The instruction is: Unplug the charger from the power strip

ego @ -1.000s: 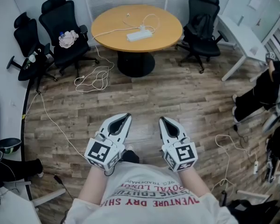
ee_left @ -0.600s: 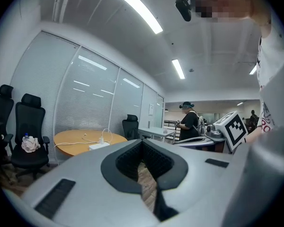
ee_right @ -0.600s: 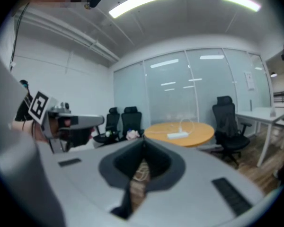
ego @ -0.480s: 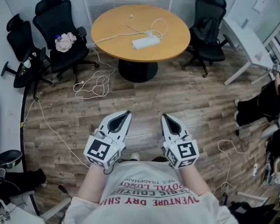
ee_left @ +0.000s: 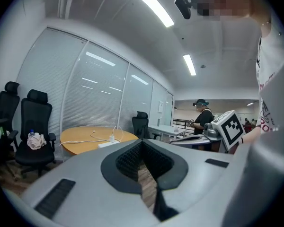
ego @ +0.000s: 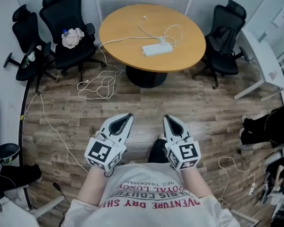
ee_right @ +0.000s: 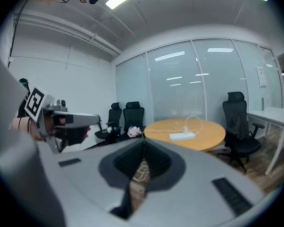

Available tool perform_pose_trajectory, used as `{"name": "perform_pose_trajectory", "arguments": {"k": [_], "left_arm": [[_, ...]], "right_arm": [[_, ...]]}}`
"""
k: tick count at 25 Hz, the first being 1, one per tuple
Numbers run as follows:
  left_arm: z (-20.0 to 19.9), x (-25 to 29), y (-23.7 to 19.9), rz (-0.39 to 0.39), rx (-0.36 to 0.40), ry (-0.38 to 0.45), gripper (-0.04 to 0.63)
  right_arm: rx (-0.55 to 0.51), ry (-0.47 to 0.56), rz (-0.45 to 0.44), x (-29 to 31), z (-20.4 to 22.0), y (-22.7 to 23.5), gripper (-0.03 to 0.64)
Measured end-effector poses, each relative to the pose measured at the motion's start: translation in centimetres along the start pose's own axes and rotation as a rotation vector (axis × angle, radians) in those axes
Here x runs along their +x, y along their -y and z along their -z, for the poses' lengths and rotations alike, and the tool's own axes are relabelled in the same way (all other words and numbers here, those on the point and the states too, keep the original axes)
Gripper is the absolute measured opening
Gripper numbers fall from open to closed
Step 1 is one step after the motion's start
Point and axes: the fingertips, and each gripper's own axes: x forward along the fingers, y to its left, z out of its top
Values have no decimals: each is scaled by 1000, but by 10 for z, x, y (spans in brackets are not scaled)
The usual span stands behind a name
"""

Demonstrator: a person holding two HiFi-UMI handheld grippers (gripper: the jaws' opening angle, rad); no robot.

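— Wood-plank floor (ego: 194,108) fills most of the head view. What sits on the round counter (ego: 118,30)?
— One white power strip (ego: 157,49) lies near the middle. The charger (ego: 162,40) stands plugged in at its right end, and a thin cable (ego: 173,32) loops away from it. All of that is well apart from the person. The left claw (ego: 128,117) and right claw (ego: 166,119) are held low before the chest, both clenched on nothing.
— Does the left gripper view agree?
— Yes. The tips meet, only floor shows in the hollow behind them, and the counter is far beyond.
— And the right gripper view?
— Same there: jaws pressed together and empty, with the strip and charger small in the distance.
— What could go wrong from here?
— My judgement is three things. A loose cord (ego: 98,85) lies coiled on the floor beside the counter's foot, so a shoe could snag it. The strip lies free, so tugging the charger without pinning the strip would likely drag both. And claws left clenched would only shove the plug.
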Motion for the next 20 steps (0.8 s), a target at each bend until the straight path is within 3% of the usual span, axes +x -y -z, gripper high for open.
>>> {"name": "perform_pose_trajectory", "arguments": {"k": [9,20], "left_arm": [[-22,116,-11,-110,14,6,34],[-24,269,-5,-149,-4,-23,34]], "right_arm": [[-26,-20,-112,65,-21,103,29],[-43,-80,-155,123,-42,254,29]]}}
